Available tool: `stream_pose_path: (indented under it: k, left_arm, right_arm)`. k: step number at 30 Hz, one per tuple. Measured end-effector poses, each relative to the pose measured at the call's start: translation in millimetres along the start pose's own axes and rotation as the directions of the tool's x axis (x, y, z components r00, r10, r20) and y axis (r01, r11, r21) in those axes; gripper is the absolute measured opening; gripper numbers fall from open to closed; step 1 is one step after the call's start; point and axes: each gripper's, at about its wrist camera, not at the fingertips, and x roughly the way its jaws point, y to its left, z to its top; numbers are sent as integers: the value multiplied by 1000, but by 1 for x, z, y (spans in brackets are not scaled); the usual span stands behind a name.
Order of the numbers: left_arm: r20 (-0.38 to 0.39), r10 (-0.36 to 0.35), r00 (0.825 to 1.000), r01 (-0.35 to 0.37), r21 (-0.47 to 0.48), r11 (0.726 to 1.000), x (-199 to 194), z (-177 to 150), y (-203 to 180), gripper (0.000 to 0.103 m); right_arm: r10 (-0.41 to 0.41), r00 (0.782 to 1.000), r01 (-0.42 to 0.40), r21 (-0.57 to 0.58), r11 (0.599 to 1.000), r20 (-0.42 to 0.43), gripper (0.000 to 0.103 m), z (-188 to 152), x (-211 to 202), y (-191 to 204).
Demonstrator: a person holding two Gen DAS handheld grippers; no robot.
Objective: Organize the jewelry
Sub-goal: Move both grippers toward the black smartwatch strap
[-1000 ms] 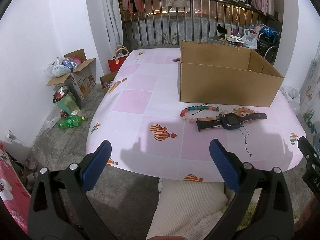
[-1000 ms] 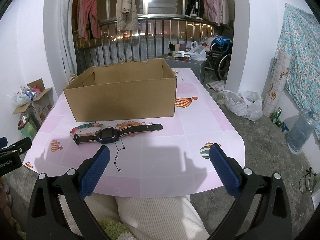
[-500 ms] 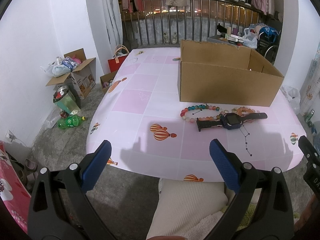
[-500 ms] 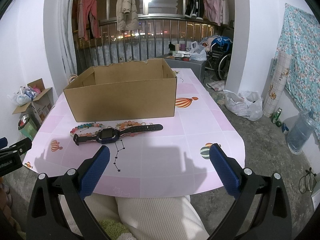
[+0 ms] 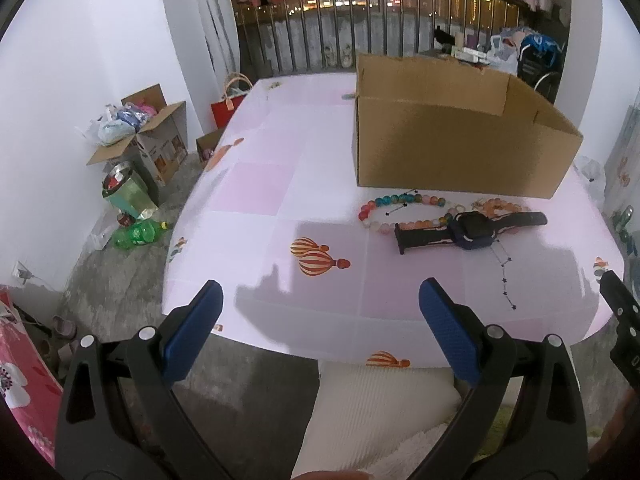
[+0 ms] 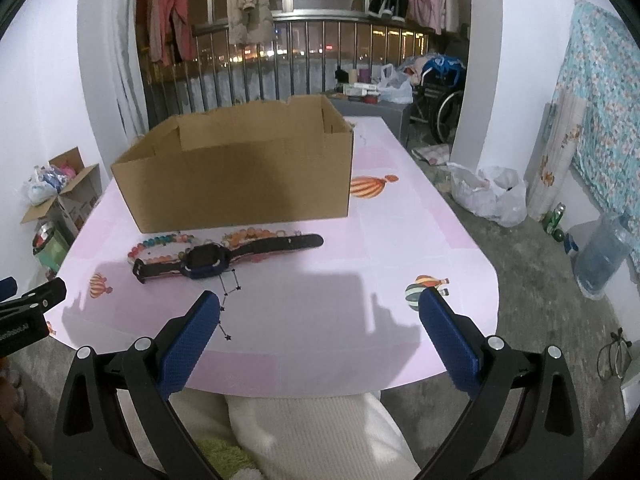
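The only writing that shows is white lettering on the body of the left gripper at the left edge of the right wrist view; it is cut off by the frame and too blurred to read with confidence. The watch (image 6: pixel 206 261) shows a dark, blank face.

The left gripper (image 5: pixel 320 330) is spread wide, its blue pads (image 5: pixel 192 334) holding nothing and touching nothing — it hangs over the near edge of the pink table (image 5: pixel 280 200). The right gripper (image 6: pixel 320 332) is just as wide open and empty, also above the near edge.

The jewelry lies on the table just in front of the open cardboard box (image 6: pixel 240 184): a multicoloured bead bracelet (image 5: pixel 394 204), an orange bead bracelet (image 6: pixel 256 235) beside it, and the dark blue watch with its strap stretched flat across both. A thin black chain with star charms (image 5: pixel 505 270) trails from the watch toward the near edge. All are well apart from both grippers.

A person's cream knit clothing (image 6: pixel 320 432) shows below the table edge.
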Motion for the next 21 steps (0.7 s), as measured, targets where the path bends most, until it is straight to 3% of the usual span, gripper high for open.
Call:
stream_pose_path:
  k: [9, 15, 18, 21]
  left_arm:
    - [-65, -12, 998, 14, 34, 999, 35, 16, -14, 95]
    - [-80, -33, 996, 38, 58, 998, 57, 29, -24, 95]
    - [-62, -24, 998, 29, 75, 997, 64, 33, -30, 95]
    - [-27, -70, 997, 72, 94, 993, 68, 36, -34, 95]
  right_arm:
    - [9, 996, -10, -14, 1000, -88, 97, 7, 35, 4]
    - [25, 995, -27, -13, 1000, -100, 97, 16, 56, 2]
    - [30, 996, -33, -33, 999, -85, 97, 22, 65, 0]
    - [55, 994, -60, -54, 997, -92, 97, 28, 76, -1]
